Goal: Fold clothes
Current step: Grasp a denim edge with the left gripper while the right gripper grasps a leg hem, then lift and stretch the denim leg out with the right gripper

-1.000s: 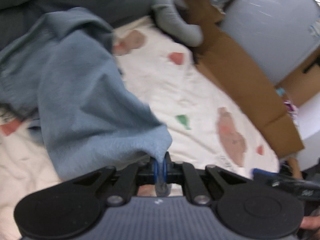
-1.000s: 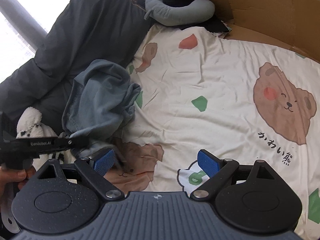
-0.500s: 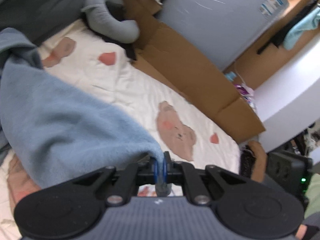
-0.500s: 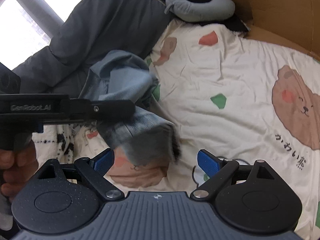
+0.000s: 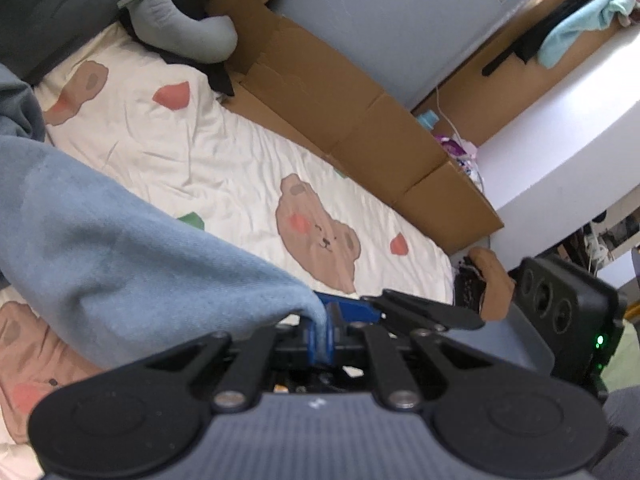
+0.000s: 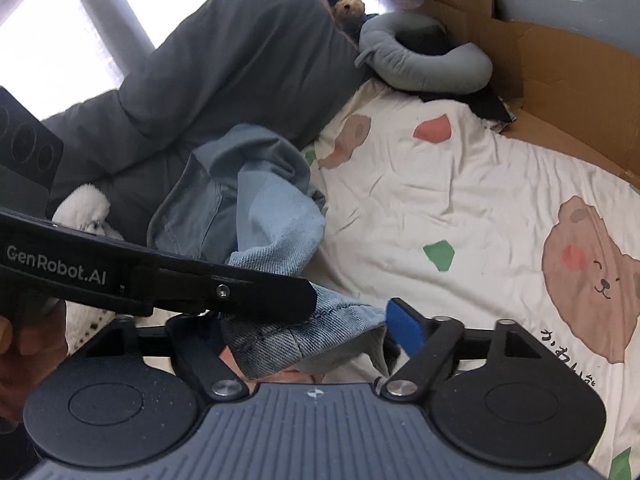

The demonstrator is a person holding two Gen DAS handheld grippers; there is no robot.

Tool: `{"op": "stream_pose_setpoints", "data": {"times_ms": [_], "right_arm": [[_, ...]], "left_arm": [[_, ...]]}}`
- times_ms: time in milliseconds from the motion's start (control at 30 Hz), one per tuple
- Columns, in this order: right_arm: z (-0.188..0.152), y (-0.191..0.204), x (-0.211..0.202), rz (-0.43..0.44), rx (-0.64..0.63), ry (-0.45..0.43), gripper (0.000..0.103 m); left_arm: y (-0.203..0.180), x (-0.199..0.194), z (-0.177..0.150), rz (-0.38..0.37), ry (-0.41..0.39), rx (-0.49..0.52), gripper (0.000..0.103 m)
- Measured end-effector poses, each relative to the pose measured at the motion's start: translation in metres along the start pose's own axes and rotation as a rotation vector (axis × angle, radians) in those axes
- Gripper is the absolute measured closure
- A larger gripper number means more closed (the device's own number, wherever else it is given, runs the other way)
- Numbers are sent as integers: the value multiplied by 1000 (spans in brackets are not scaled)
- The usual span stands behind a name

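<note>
A light blue denim garment (image 6: 256, 200) lies bunched on the bear-print bed sheet (image 6: 460, 200), against the grey duvet. My left gripper (image 5: 320, 338) is shut on one edge of it, and the cloth (image 5: 120, 264) drapes away to the left. In the right wrist view the left gripper (image 6: 308, 300) reaches in from the left, holding the hem (image 6: 312, 336) up between the jaws of my right gripper (image 6: 308, 332). Those jaws are closing around the hem. The right blue pad (image 6: 404, 326) sits at the cloth's edge; the left pad is hidden behind the other gripper.
A dark grey duvet (image 6: 224, 60) fills the bed's left side, with a grey curved pillow (image 6: 424, 68) at the head. Flattened cardboard (image 5: 340, 92) lines the far edge. A white plush toy (image 6: 84, 208) lies by the duvet. A white desk (image 5: 560, 140) stands beyond.
The left gripper has carried the denim edge across to the right gripper, so the hem now hangs between the right jaws. The right jaws have narrowed a little.
</note>
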State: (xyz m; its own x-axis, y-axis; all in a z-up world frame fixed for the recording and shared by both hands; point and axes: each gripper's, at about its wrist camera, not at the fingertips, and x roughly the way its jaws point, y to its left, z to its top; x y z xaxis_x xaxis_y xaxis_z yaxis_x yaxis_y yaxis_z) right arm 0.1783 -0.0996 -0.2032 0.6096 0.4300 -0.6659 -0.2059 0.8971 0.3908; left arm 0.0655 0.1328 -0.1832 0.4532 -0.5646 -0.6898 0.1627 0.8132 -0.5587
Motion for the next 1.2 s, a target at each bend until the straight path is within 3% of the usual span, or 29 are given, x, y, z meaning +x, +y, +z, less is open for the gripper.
{"op": "stream_pose_setpoints", "data": {"times_ms": [133,300,533,667,967,1200], "right_arm": [[-3,6,4,30,-46,30,50],[-8,16,11,10,-111,79,67],[-16,5,15,-66,-58,126,72],[-14,-11,7,-134,24,120,73],[9,-54,-26,-291,120,121,75],[44,-95,-58,-401,94,129,75]], "left_arm": [[6,2,-3,0,14,-24,96],[13,1,-8,14,38,-55,87],[33,-25,-12,94,12,-61,49],[66,-48,-14,163,-33,-157,49],[121,-93,-20,332,-105,-257,46],[147,-115,-20,414,-138,-307,44]]}}
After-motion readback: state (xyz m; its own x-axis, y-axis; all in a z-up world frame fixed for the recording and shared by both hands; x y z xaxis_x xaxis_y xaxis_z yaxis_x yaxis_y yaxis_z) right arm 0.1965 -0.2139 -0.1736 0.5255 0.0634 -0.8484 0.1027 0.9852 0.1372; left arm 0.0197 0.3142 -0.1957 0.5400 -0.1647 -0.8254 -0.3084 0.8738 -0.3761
